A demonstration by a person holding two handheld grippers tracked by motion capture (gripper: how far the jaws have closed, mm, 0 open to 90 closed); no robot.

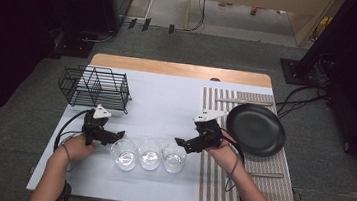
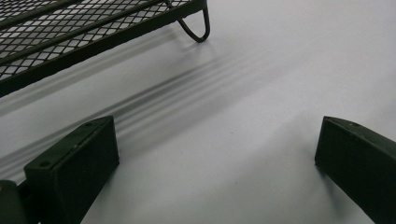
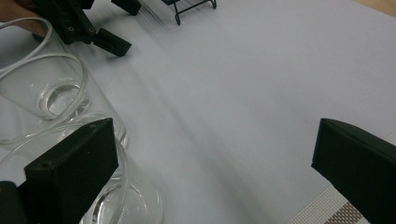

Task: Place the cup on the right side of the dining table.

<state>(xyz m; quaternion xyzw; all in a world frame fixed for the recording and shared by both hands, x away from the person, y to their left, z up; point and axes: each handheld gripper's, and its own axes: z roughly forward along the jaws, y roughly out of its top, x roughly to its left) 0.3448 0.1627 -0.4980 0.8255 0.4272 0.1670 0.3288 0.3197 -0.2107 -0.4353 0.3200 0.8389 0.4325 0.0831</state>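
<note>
Three clear empty glasses stand in a row near the table's front: left (image 1: 124,154), middle (image 1: 150,154), right (image 1: 174,158). My left gripper (image 1: 119,135) hovers just left of the row, and in the left gripper view its jaws (image 2: 215,135) stand wide apart over bare white table. My right gripper (image 1: 179,142) sits at the far rim of the right glass. In the right gripper view its jaws (image 3: 212,135) are open with only table between them; the nearest glass (image 3: 140,200) lies by the left jaw, another glass (image 3: 56,93) behind it, and the left gripper (image 3: 120,24) beyond.
A black wire rack (image 1: 95,87) stands at the back left; its foot (image 2: 198,28) is close ahead of the left gripper. A black plate (image 1: 256,129) rests on a striped placemat (image 1: 218,185) at the right, with cutlery at the far end (image 1: 244,101) and the near end (image 1: 266,175).
</note>
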